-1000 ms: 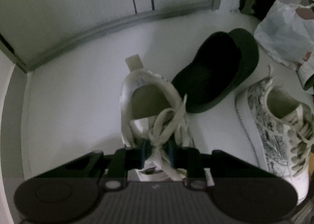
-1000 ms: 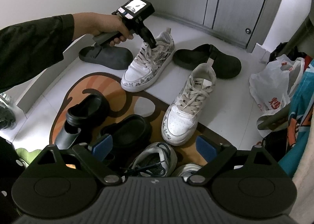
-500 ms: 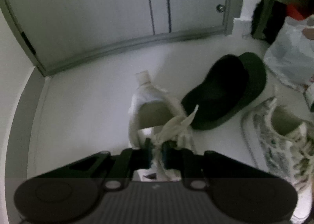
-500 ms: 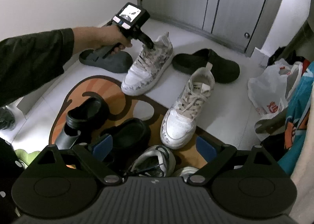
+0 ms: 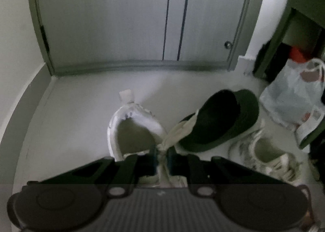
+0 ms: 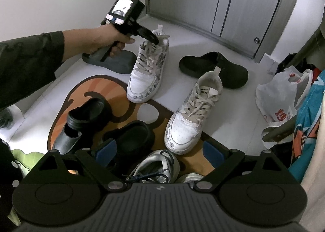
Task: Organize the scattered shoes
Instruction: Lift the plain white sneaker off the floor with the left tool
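My left gripper is shut on the laces and tongue of a white patterned sneaker, whose heel end is raised off the pale floor while its toe hangs lower. Its matching sneaker rests to the right, half on the orange mat. A black clog lies behind them. My right gripper hangs open above a grey sneaker and a black clog, holding nothing.
A grey slipper lies under the person's hand. A black boot lies on the mat's left. White plastic bags and coloured cloth crowd the right. Closed cabinet doors line the back wall.
My left gripper closed on the patterned sneaker's laces and lifted, tipping the shoe's heel up off the floor and drawing it left. My right gripper stayed still.
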A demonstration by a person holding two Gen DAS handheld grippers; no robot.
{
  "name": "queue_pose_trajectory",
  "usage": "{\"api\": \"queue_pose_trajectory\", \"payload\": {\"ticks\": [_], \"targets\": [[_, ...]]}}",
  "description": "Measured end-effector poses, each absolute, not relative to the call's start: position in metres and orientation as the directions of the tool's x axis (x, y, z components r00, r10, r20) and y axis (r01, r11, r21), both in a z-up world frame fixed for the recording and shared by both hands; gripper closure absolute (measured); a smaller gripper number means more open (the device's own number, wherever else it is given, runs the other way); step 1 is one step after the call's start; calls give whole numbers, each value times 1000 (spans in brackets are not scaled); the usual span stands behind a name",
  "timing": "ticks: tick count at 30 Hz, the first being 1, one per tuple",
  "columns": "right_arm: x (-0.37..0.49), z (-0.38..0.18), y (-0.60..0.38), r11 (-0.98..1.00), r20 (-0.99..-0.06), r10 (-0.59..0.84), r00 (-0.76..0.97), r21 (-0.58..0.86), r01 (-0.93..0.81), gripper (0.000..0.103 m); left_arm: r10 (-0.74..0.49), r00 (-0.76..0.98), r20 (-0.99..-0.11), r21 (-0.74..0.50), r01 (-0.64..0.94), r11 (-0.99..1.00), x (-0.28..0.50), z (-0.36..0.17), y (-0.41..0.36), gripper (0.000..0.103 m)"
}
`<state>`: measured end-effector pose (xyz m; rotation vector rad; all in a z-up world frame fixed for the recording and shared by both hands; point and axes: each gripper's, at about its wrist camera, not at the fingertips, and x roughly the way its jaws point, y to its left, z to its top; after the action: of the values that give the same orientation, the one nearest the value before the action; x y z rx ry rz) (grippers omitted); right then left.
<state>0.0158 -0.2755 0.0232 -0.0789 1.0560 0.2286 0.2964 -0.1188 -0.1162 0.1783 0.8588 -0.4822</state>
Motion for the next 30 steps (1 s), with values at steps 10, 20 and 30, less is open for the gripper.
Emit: {"api": "queue_pose_trajectory", "payload": {"ticks": [10,20,30], "targets": [[12,22,-269,972,-865,125,487,7,-237,8,-431,560,-707,-105,521,847,268,-70,-115,93],[12,21,-268,970,-856,88,510,-43,-238,8,-551,514,-657,-165,615,771,225,-28,-134,93],[13,20,-262,962,-854,84,514,-65,-264,8,-584,513,-630,-168,644,747,182,4,-119,93]]}}
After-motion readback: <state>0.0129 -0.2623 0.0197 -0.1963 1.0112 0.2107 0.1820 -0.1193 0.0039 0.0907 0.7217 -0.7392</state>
